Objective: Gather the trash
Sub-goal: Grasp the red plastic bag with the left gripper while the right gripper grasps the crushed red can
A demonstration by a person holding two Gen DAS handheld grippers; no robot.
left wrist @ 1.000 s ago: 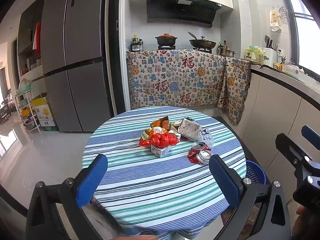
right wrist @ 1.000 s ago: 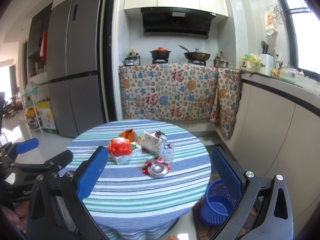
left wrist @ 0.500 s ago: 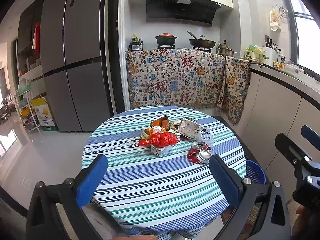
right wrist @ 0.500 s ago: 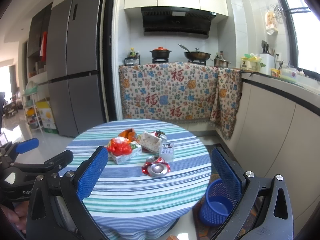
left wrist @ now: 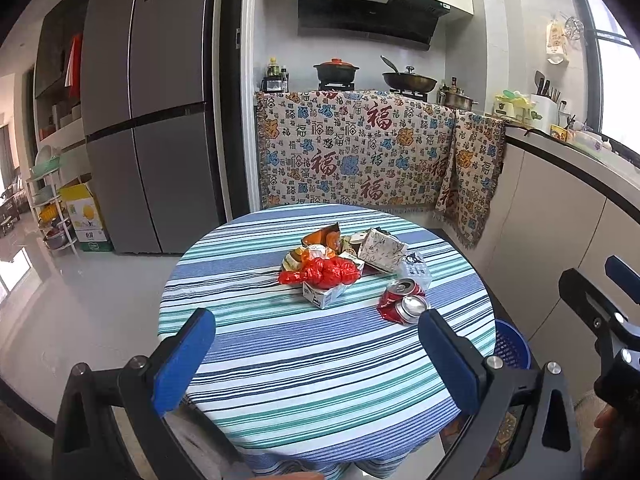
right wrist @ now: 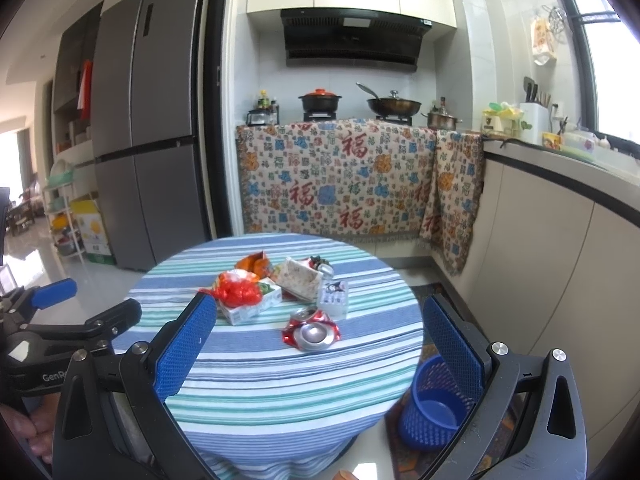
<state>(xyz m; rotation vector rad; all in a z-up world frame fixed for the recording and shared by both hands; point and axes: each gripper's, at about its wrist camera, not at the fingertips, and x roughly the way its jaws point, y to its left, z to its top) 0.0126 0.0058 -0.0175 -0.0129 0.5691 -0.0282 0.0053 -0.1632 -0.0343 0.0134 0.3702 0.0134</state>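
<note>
A round table draped in striped blue, green and white cloth carries a cluster of litter near its middle: a crumpled red plastic bag on a small white carton, a patterned paper box, and a flattened red can with a shiny metal end. Both the left gripper and the right gripper hang above the near rim with their blue ridged pads spread wide, holding nothing. A blue mesh plastic bin stands on the floor just beside the table's right edge, and bare striped cloth lies between the litter and the near rim.
</note>
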